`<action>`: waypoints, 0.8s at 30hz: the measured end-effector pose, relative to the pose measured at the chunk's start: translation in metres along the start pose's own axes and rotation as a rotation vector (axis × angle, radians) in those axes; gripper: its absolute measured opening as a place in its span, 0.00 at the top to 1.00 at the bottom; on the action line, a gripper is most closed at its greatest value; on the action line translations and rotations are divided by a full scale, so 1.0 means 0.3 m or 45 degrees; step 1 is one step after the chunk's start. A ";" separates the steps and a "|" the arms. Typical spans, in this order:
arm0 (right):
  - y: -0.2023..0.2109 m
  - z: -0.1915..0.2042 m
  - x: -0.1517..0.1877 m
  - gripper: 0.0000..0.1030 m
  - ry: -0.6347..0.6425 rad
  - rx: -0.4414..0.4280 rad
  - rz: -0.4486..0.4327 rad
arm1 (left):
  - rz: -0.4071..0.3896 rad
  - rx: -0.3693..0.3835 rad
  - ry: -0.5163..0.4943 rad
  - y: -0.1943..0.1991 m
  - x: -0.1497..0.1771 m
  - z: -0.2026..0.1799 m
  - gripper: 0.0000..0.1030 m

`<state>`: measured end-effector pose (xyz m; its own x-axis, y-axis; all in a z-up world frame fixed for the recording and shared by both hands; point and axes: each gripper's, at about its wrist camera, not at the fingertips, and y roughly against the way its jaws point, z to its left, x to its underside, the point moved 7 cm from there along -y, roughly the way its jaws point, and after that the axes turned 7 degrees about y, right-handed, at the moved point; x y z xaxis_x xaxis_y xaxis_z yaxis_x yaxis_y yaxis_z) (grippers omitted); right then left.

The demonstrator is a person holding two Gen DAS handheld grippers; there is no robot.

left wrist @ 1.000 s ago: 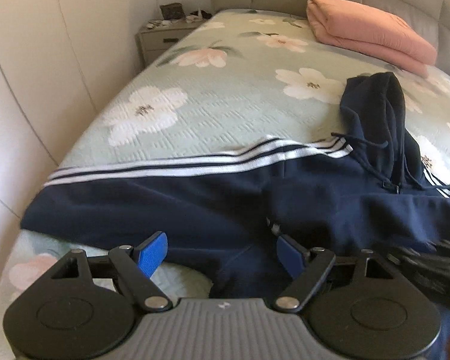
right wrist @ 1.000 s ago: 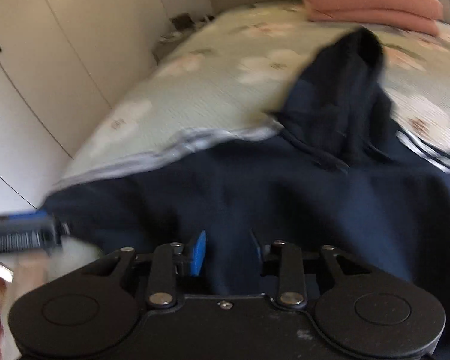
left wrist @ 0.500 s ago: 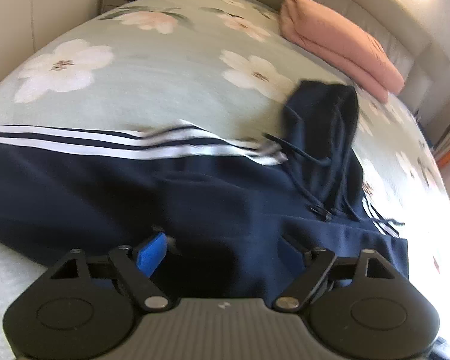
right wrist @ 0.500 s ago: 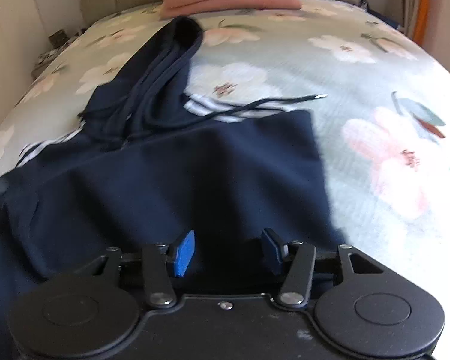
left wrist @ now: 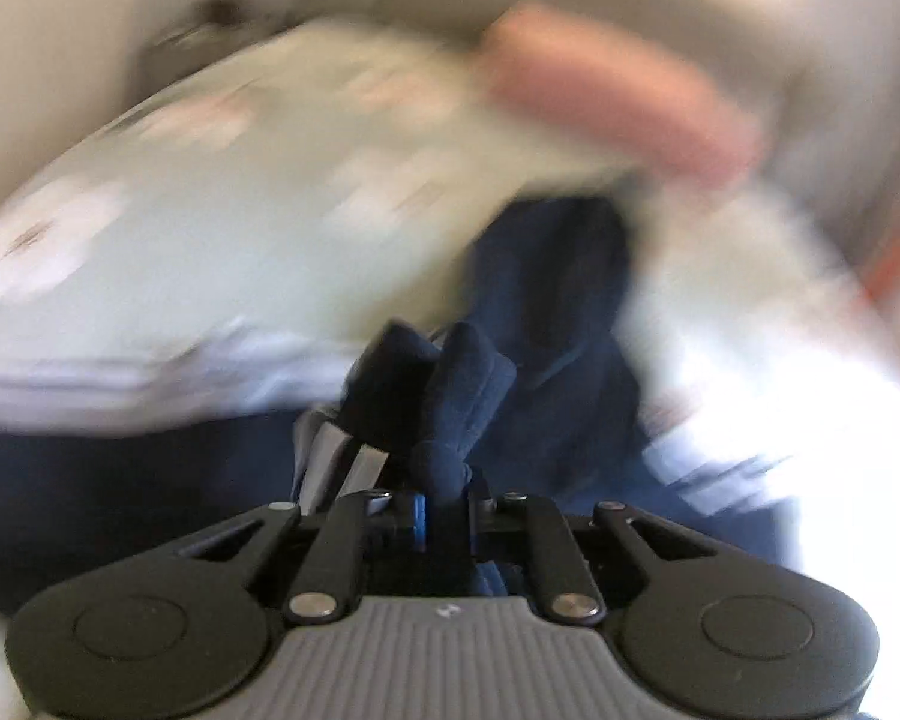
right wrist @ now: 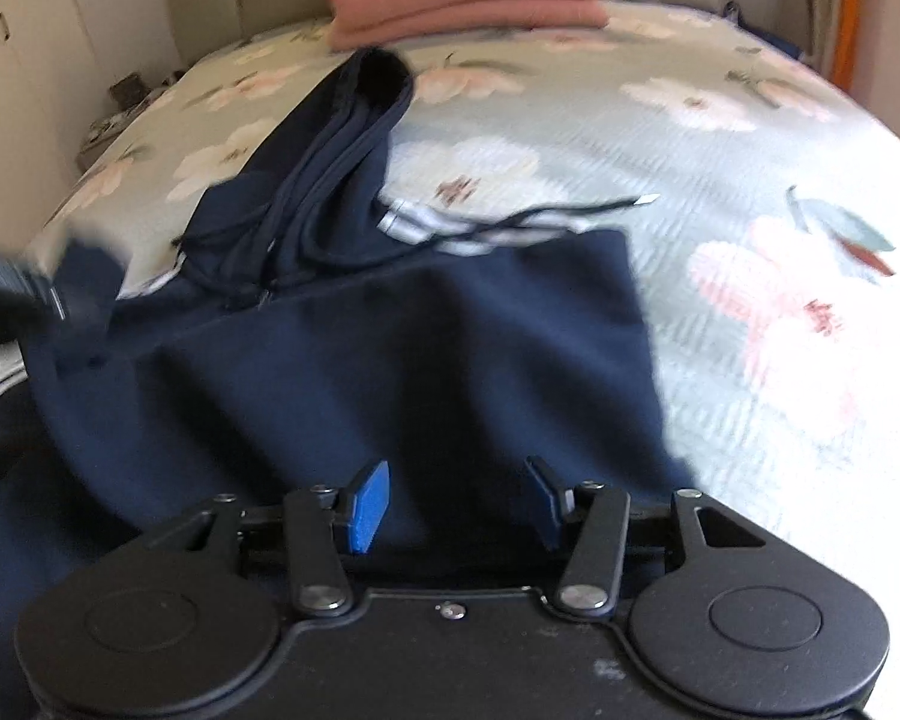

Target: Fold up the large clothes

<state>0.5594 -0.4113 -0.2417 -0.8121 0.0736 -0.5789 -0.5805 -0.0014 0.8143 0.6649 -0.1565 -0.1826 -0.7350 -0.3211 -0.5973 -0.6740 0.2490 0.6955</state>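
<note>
My left claw (left wrist: 444, 516) is pinching a bunched fold of the navy hoodie (right wrist: 342, 360) so I can carry it over; right claw (right wrist: 456, 504) hangs spread above the body, which lies on the bed (right wrist: 720, 180).

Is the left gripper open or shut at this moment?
Shut. In the left wrist view, the left gripper has its jaws drawn together on a bunched fold of the dark navy hooded sweatshirt, and almost no gap shows between them.
</note>
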 end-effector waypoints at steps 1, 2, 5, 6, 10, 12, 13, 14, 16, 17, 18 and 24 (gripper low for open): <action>0.013 -0.010 -0.014 0.40 -0.010 0.013 -0.015 | -0.069 0.113 -0.008 0.053 -0.047 -0.037 0.88; 0.026 -0.016 -0.029 0.40 -0.020 0.017 -0.033 | -0.139 0.210 -0.017 0.110 -0.094 -0.062 0.88; 0.051 -0.014 -0.064 0.40 -0.035 0.008 -0.074 | -0.230 0.268 0.008 0.208 -0.164 0.000 0.88; 0.049 -0.007 -0.068 0.40 -0.035 -0.002 -0.074 | -0.225 0.230 0.024 0.213 -0.167 0.053 0.88; -0.006 0.046 -0.039 0.40 -0.022 -0.037 -0.022 | -0.101 -0.006 0.071 0.121 -0.065 0.326 0.83; -0.044 0.075 -0.013 0.40 -0.014 -0.046 0.026 | 0.048 -0.085 0.139 0.030 0.034 0.446 0.82; -0.060 0.089 -0.002 0.40 -0.007 -0.051 0.049 | 0.122 -0.090 0.206 0.000 0.087 0.498 0.82; -0.070 0.099 0.005 0.40 0.003 -0.051 0.064 | 0.154 -0.076 0.261 -0.006 0.125 0.531 0.81; -0.082 0.109 0.007 0.40 0.020 -0.038 0.067 | 0.121 -0.046 0.291 0.035 0.158 0.549 0.73; -0.086 0.113 -0.003 0.40 0.024 -0.036 0.059 | 0.092 -0.045 0.288 0.055 0.164 0.547 0.68; -0.089 0.117 -0.019 0.40 0.029 -0.032 0.045 | 0.072 -0.064 0.269 0.076 0.169 0.550 0.66; -0.089 0.265 -0.163 0.45 0.125 -0.112 -0.094 | -0.034 -0.123 0.267 0.200 0.117 0.561 0.66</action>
<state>0.6193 -0.3358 -0.2316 -0.7664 -0.0214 -0.6420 -0.6383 -0.0874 0.7648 0.5860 0.0010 -0.2290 -0.6785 -0.5121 -0.5267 -0.6753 0.1527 0.7216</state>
